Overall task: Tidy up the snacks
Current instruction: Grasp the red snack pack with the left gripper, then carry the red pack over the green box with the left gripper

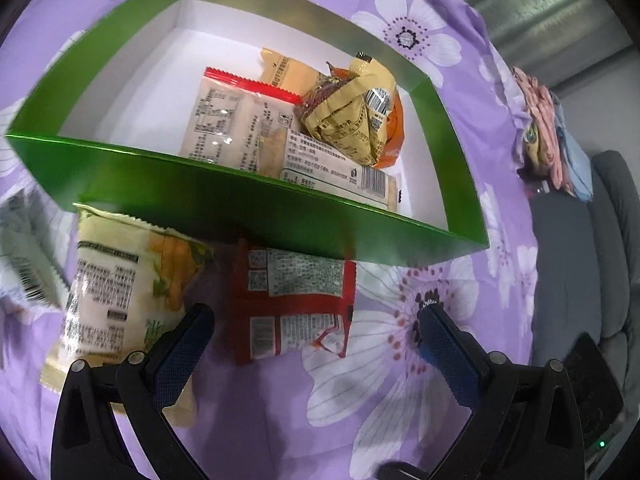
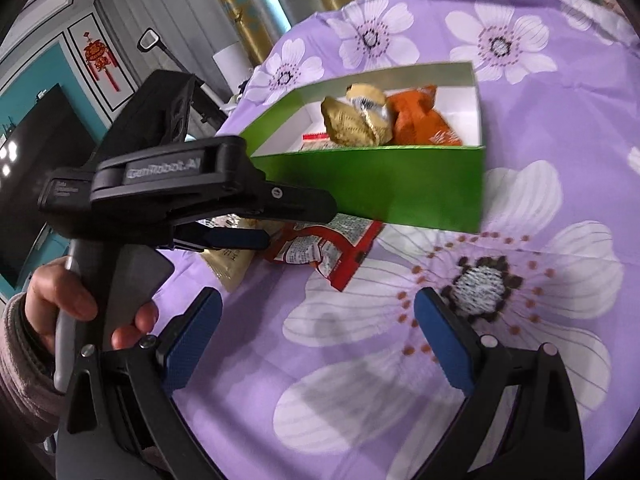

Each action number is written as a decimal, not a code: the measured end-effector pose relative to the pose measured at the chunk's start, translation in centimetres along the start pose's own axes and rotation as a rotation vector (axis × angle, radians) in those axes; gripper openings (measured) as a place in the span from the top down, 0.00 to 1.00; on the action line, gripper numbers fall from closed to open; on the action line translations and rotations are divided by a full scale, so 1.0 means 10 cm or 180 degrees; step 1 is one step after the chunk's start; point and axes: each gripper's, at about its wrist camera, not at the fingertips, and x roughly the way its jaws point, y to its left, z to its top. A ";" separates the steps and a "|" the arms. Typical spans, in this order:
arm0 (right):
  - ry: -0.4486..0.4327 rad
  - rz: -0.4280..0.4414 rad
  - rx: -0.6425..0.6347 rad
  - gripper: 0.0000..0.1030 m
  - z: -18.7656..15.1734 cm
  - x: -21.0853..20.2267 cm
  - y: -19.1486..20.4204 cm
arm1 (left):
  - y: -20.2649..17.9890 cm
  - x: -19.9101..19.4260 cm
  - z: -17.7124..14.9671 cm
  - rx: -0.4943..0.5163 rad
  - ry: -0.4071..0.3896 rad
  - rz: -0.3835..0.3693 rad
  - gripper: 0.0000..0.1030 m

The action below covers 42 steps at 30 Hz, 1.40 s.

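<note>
A green box (image 1: 224,204) with a white inside holds several snack packets, among them a gold crumpled one (image 1: 348,120) and a red-edged clear one (image 1: 232,120). In front of it on the purple flowered cloth lie a red packet (image 1: 292,304) and a pale yellow packet (image 1: 116,292). My left gripper (image 1: 316,320) is open just above the red packet, its fingers on either side of it. My right gripper (image 2: 316,312) is open over bare cloth, nothing between its fingers. The right wrist view shows the box (image 2: 384,188), the red packet (image 2: 332,252) and the left gripper body (image 2: 192,196) held by a hand (image 2: 76,300).
A white packet (image 1: 28,264) lies blurred at the left edge. Folded clothes (image 1: 548,128) and a grey sofa (image 1: 608,264) are off to the right of the bed. A dark screen (image 2: 28,184) and a teal wall stand at the left in the right wrist view.
</note>
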 end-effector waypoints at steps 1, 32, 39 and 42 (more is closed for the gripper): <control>0.0035 0.0011 0.0018 0.07 0.02 0.06 -0.01 | -0.01 0.00 0.00 0.0030 -0.0007 -0.0015 0.01; 0.0284 -0.0051 -0.0196 0.51 0.24 0.62 0.08 | 0.26 -0.13 -0.16 0.0226 -0.0107 -0.0270 0.51; 0.0228 -0.0053 -0.0238 0.56 0.13 0.53 0.21 | 0.25 -0.22 -0.27 0.0185 -0.0121 -0.0362 0.51; 0.0167 -0.0032 -0.0199 0.58 0.14 0.47 0.22 | 0.20 -0.30 -0.28 0.0230 -0.0179 -0.0396 0.51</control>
